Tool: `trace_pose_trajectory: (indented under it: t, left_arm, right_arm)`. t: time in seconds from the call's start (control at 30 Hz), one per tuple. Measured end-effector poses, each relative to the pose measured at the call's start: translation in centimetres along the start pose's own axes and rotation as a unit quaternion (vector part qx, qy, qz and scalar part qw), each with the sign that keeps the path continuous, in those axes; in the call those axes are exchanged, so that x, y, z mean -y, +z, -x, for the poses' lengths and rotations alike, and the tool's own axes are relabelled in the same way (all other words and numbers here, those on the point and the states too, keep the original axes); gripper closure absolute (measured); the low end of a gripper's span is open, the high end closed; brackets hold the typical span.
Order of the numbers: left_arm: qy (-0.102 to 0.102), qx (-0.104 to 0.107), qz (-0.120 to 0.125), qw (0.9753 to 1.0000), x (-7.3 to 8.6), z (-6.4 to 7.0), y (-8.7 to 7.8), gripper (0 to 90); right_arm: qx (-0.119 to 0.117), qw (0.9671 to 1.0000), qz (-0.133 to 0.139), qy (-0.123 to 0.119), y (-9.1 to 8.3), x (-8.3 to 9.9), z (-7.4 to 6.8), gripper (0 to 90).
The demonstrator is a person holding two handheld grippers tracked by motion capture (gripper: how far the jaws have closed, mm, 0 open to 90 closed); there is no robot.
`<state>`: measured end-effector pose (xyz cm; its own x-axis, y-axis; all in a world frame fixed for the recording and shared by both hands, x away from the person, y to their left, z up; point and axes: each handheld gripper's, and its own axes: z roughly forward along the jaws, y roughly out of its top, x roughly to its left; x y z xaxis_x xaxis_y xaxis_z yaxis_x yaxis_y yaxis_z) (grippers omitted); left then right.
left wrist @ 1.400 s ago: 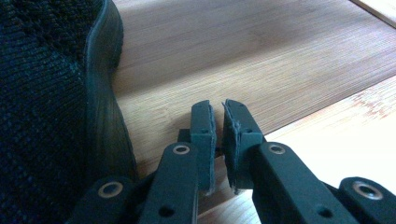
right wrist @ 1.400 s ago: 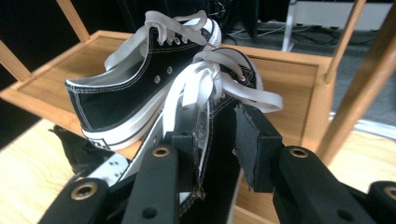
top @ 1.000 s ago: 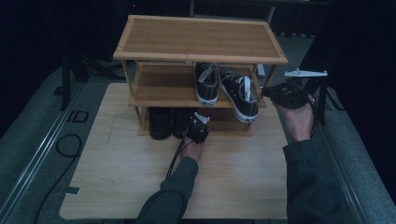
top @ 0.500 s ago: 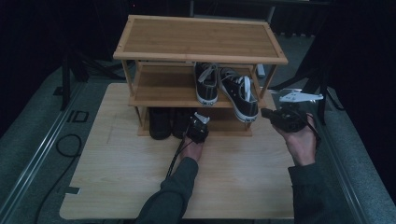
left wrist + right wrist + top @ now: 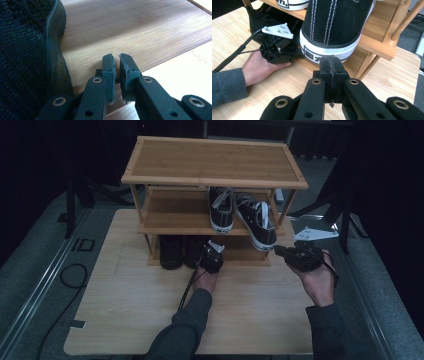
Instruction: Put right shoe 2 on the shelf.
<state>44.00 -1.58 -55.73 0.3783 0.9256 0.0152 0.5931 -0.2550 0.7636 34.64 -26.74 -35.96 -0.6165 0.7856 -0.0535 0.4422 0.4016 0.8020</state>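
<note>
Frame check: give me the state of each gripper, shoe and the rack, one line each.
Left gripper: nearly shut, holding nothing, over the bottom shelf edge beside the black knit shoes.
Right gripper: shut, empty, just before the right sneaker's heel.
Sneakers: upright on the middle shelf, the right one's heel overhanging.
Black knit shoes: on the bottom shelf.
Rack: upright, top shelf bare.

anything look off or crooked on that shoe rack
One thing: the right sneaker on the middle shelf sits at an angle, its heel sticking out past the front edge, while its partner sits straight. The black shoes on the bottom shelf look tidy. Nothing looks damaged.
</note>
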Motion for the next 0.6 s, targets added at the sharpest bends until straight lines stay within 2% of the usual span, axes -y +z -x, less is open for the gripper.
trace_pose_trajectory:
  t: [0.6]
  left_arm:
    - [-0.001, 0.0, 0.001, 1.0, 0.0, 0.03, 0.02, 83.2]
  right_arm:
    - [0.006, 0.9999, 0.003, -0.008, 0.25, -0.69, -0.25, 90.0]
